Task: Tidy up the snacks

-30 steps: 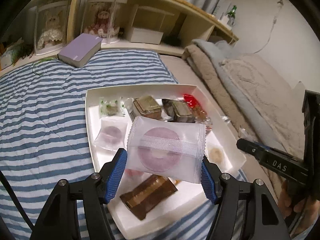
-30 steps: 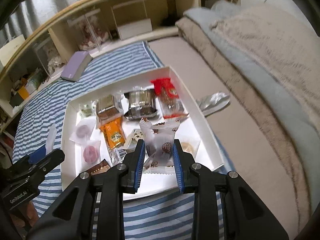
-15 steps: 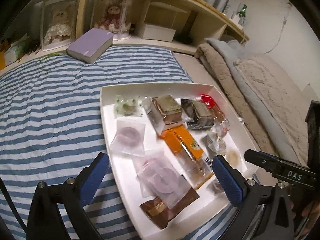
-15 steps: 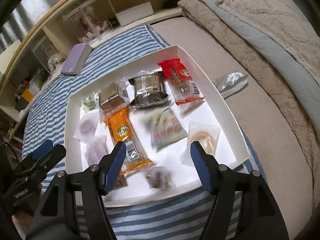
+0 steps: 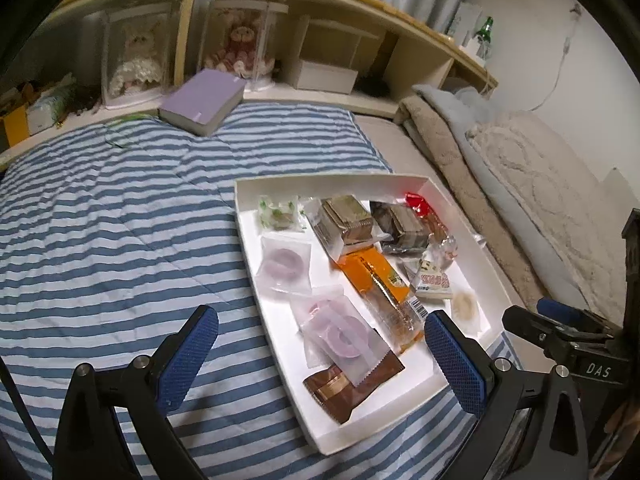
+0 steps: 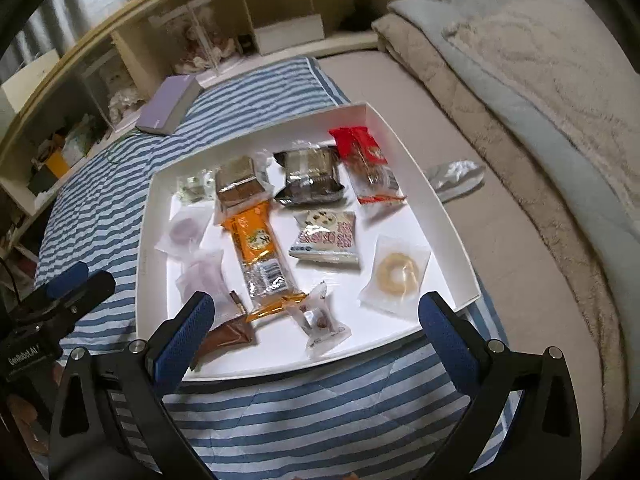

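With both sets of fingers spread wide and nothing between them, I am hovering over the near edge of the tray (image 6: 436, 200), which lies on the striped quilt (image 5: 120, 220) of the bed. My right gripper (image 6: 316, 324) hangs just short of that near rim; my left gripper (image 5: 320, 344) sits at the tray's left corner, half over quilt.

Nearest my right fingers is a small clear packet (image 6: 320, 320), just inside the near rim and roughly centred between the pads. Its long axis runs diagonally, from near right to far left, so I judge a wrist turn would be needed to close across its short side. Left of it is a brown bar (image 6: 228, 332), which lies closer to my left fingers, with a pink ring pack (image 5: 340, 336) overlapping it.

Further in, the orange bar (image 6: 256, 248) runs lengthwise away from me along the tray's middle. Right of it lie a printed pouch (image 6: 326, 236) and a pale ring pack (image 6: 396, 272) near the right wall. By the far wall sit a red pack (image 6: 364, 160), a dark pack (image 6: 308, 176) and a tan block (image 6: 238, 178).

One silver wrapper (image 6: 456, 176) lies outside the tray, beyond its right wall on the bed, nearer my right arm. I judge it the one stray.
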The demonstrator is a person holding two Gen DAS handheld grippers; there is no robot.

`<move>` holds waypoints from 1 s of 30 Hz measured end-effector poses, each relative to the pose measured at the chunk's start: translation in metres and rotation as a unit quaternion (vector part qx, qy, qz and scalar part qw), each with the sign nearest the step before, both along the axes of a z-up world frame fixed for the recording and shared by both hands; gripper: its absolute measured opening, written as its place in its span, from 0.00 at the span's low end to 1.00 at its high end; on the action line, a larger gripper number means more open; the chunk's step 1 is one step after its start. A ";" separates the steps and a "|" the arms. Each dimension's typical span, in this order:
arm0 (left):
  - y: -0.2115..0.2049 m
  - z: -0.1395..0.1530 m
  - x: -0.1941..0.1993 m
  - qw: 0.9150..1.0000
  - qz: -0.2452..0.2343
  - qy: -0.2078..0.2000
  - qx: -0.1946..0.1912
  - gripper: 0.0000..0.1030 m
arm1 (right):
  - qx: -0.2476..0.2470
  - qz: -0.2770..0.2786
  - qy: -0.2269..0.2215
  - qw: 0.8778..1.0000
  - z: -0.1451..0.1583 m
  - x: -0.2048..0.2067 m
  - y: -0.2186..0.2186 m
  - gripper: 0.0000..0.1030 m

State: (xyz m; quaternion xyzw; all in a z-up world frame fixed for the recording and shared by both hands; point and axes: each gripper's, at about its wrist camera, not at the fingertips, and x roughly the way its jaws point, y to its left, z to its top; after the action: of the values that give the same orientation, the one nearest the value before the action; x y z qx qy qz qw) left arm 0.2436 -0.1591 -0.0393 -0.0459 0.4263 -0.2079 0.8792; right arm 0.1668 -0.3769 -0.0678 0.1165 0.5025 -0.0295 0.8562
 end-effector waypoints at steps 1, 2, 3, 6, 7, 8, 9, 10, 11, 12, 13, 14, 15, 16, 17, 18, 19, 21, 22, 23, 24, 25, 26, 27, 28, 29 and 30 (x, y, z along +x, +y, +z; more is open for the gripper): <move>0.003 0.005 -0.004 1.000 0.001 -0.003 0.000 1.00 | -0.004 0.002 -0.004 1.000 0.003 -0.001 0.002 1.00; 0.007 0.010 -0.008 1.000 0.003 -0.007 0.001 1.00 | -0.007 0.004 -0.008 1.000 0.007 -0.003 0.004 1.00; 0.010 0.014 -0.012 1.000 0.005 -0.011 0.002 1.00 | -0.007 0.007 -0.013 1.000 0.012 -0.005 0.007 1.00; 0.022 0.029 -0.027 1.000 0.009 -0.022 0.003 1.00 | -0.012 0.012 -0.025 1.000 0.024 -0.012 0.013 1.00; 0.026 0.035 -0.034 1.000 0.008 -0.025 0.005 1.00 | -0.015 0.015 -0.030 0.999 0.030 -0.015 0.016 1.00; 0.029 0.040 -0.040 1.000 0.008 -0.028 0.007 1.00 | -0.017 0.017 -0.034 0.999 0.034 -0.019 0.018 1.00; 0.031 0.043 -0.044 1.000 0.008 -0.030 0.008 1.00 | -0.020 0.020 -0.040 0.999 0.040 -0.023 0.020 1.00; 0.035 0.048 -0.050 0.999 0.008 -0.032 0.008 1.00 | -0.023 0.022 -0.044 0.999 0.045 -0.027 0.022 1.00; 0.039 0.052 -0.057 0.999 0.009 -0.034 0.009 1.00 | -0.024 0.023 -0.047 0.998 0.047 -0.030 0.024 1.00; 0.041 0.056 -0.061 0.999 0.008 -0.036 0.010 1.00 | -0.026 0.024 -0.051 0.998 0.051 -0.035 0.025 1.00; 0.044 0.060 -0.068 0.999 0.008 -0.039 0.012 1.00 | -0.026 0.026 -0.055 0.998 0.056 -0.039 0.027 1.00; 0.047 0.064 -0.077 0.999 0.009 -0.044 0.016 1.00 | -0.026 0.027 -0.058 0.998 0.059 -0.043 0.028 1.00; 0.049 0.066 -0.082 0.999 0.008 -0.046 0.017 1.00 | -0.027 0.027 -0.064 0.997 0.063 -0.049 0.029 1.00; 0.051 0.070 -0.088 0.999 0.008 -0.049 0.020 1.00 | -0.029 0.027 -0.067 0.997 0.066 -0.053 0.031 1.00; 0.054 0.072 -0.097 0.998 0.009 -0.053 0.021 1.00 | -0.031 0.028 -0.070 0.997 0.068 -0.056 0.032 1.00; 0.058 0.075 -0.105 0.998 0.009 -0.056 0.020 1.00 | -0.034 0.028 -0.074 0.996 0.071 -0.061 0.033 1.00; 0.060 0.076 -0.112 0.998 0.010 -0.057 0.019 1.00 | -0.037 0.028 -0.079 0.996 0.074 -0.067 0.035 1.00; 0.065 0.078 -0.122 0.998 0.010 -0.057 0.019 1.00 | -0.040 0.029 -0.086 0.995 0.077 -0.077 0.037 1.00; 0.068 0.079 -0.128 0.998 0.010 -0.057 0.019 1.00 | -0.042 0.030 -0.089 0.995 0.079 -0.081 0.039 1.00; 0.071 0.079 -0.137 0.998 0.010 -0.058 0.020 1.00 | -0.046 0.031 -0.091 0.994 0.080 -0.084 0.040 1.00; 0.074 0.079 -0.142 0.998 0.011 -0.058 0.022 1.00 | -0.053 0.030 -0.095 0.994 0.081 -0.090 0.043 1.00; 0.077 0.080 -0.147 0.998 0.012 -0.059 0.023 1.00 | -0.057 0.029 -0.097 0.993 0.081 -0.094 0.044 1.00; 0.079 0.080 -0.151 0.998 0.013 -0.060 0.025 1.00 | -0.059 0.029 -0.101 0.993 0.082 -0.099 0.046 1.00; 0.082 0.080 -0.156 0.998 0.014 -0.061 0.026 1.00 | -0.060 0.028 -0.103 0.992 0.082 -0.104 0.047 1.00; 0.083 0.080 -0.159 0.998 0.015 -0.061 0.027 1.00 | -0.062 0.027 -0.105 0.992 0.082 -0.107 0.048 1.00; 0.087 0.079 -0.164 0.998 0.016 -0.062 0.030 1.00 | -0.065 0.025 -0.106 0.992 0.082 -0.110 0.049 1.00; 0.088 0.078 -0.165 0.997 0.017 -0.062 0.032 1.00 | -0.068 0.025 -0.108 0.991 0.082 -0.112 0.049 1.00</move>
State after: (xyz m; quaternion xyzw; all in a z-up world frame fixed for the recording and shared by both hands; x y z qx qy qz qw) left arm 0.0783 -0.0710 0.0392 -0.0115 0.3763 -0.1818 0.9084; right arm 0.0549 -0.3279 0.0137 0.0484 0.4063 -0.0297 0.9120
